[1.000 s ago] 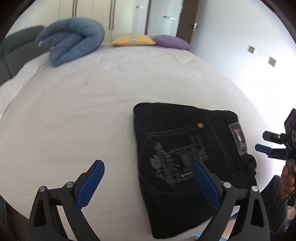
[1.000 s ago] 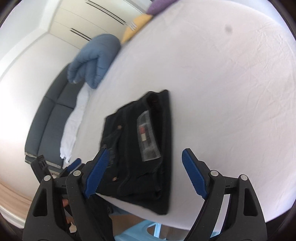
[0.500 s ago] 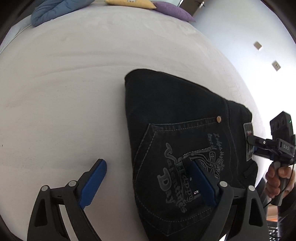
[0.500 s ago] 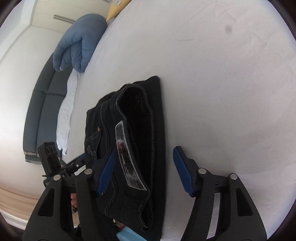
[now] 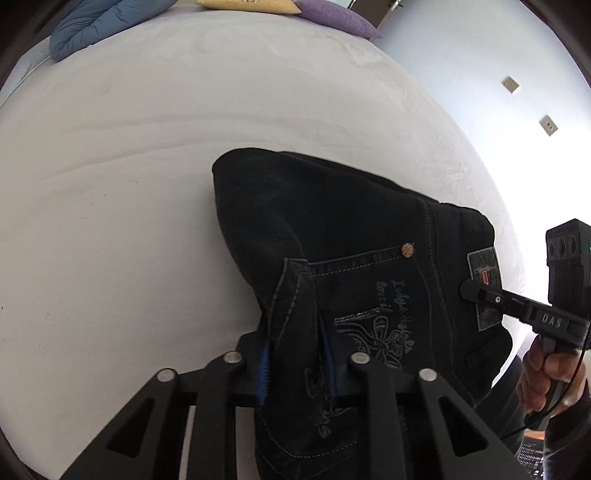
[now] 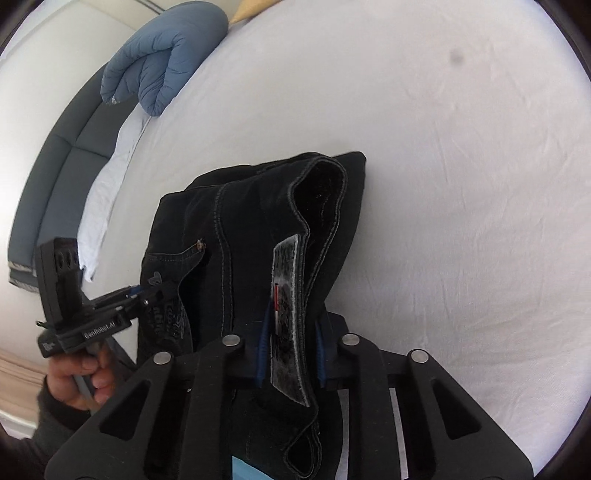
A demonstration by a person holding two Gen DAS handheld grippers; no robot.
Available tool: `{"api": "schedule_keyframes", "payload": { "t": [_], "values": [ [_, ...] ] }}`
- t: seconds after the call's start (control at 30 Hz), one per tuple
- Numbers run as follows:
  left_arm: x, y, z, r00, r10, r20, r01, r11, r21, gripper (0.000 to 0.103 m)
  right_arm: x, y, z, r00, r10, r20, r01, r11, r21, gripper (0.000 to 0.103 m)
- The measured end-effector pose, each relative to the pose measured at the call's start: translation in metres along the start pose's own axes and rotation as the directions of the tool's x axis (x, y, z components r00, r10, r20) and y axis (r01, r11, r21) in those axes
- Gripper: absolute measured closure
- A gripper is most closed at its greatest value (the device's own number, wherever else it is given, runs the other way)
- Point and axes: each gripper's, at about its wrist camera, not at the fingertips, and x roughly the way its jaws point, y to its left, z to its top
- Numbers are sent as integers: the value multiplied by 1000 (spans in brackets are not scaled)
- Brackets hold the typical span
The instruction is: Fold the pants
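Folded black jeans (image 5: pixel 351 221) lie near the front edge of the white bed (image 5: pixel 147 147), back pocket with grey embroidery facing up. My left gripper (image 5: pixel 295 365) has its jaws closing, and a raised fold of the pocket-side denim is pinched between the blue pads. My right gripper (image 6: pixel 290 350) is closing too, with the waistband and its grey label gripped between its pads. The jeans (image 6: pixel 251 229) rise in a ridge at both grips. Each gripper shows in the other's view: the right one (image 5: pixel 467 288), the left one (image 6: pixel 147 291).
A rolled blue duvet (image 6: pixel 162 62) lies at the far side of the bed (image 6: pixel 443 184), with a yellow pillow (image 5: pixel 247 4) and a purple pillow (image 5: pixel 332 18). A grey upholstered panel (image 6: pixel 55 173) runs along the left. A person's hand (image 5: pixel 546 373) holds the right gripper.
Both grippers came down onto the jeans and went from wide open to closed on the fabric. The denim now bunches up between the pads.
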Motion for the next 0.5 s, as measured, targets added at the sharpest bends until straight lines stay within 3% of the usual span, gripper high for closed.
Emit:
{"api": "schedule_keyframes", "payload": {
  "t": [0.17,0.3,0.5],
  "values": [
    [-25,-13,4,998,10,57,-12,1000,29,84,-23,24,1,997,-24,75,30,996,-82,89],
    [-49,-23,27,992,5,126,-11,999,47,84,-42,38,10,990,-17,139,36,990,-134,89],
    [-62,-34,81,980,24,197,-42,995,89,84,-65,38,59,978,5,210,26,989,-144,89]
  ]
}}
